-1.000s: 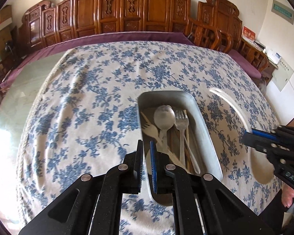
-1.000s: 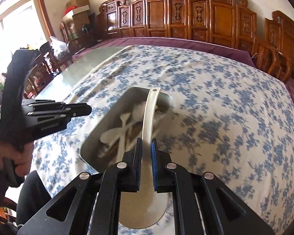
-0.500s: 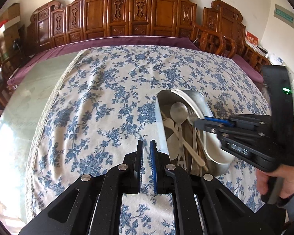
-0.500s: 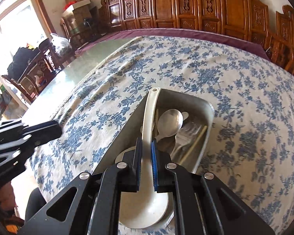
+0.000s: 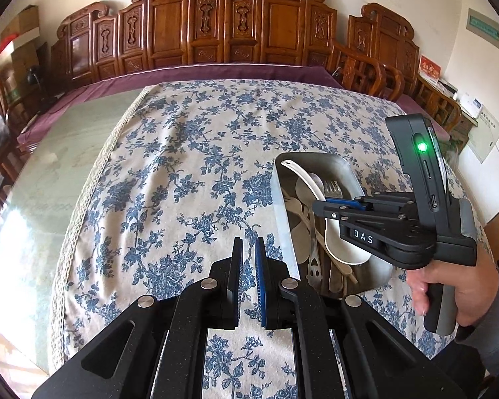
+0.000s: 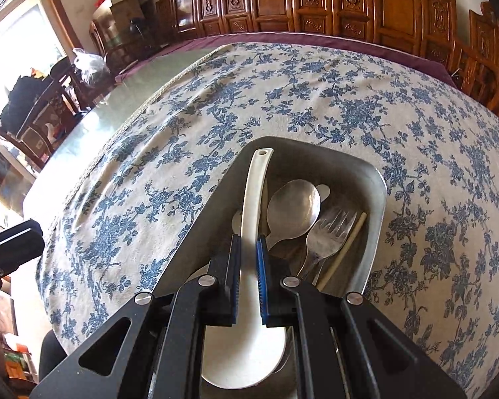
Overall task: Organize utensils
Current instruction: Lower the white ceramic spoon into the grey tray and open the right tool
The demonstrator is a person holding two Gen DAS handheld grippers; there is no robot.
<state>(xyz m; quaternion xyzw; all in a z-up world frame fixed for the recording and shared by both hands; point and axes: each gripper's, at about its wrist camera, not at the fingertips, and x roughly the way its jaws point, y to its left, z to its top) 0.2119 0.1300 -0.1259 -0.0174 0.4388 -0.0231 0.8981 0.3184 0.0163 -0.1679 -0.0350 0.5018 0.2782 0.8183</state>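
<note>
1. Right gripper [image 6: 248,249] is clenched on the neck of a white ladle-type spoon [image 6: 254,193]; pads press both sides of the handle. Same gripper shows in the left wrist view [image 5: 319,206], held by a bare hand [image 5: 462,296].
2. The white spoon's handle runs forward along the left inner wall of the metal tray [image 6: 377,199], handle tip with a small hole close to the tray's far left corner. Its bowl sits under the gripper body at the tray's near end; can't tell if the bowl rests on the tray floor or hangs just above it.
3. Also in the tray: a metal spoon [image 6: 294,204] bowl-up just right of the white handle, a metal fork [image 6: 329,229] beside it with tines pointing away, and a pale chopstick [image 6: 344,249] along the right side. Pale utensils lie underneath, mostly hidden.
4. Left gripper [image 5: 248,259] grasps nothing; pads sit almost together with a narrow gap, over the tablecloth [image 5: 183,183] just left of the tray [image 5: 282,212].
5. The tray sits on the blue floral tablecloth, toward the near right part of the table. Carved wooden chairs [image 5: 236,23] line the far side.
</note>
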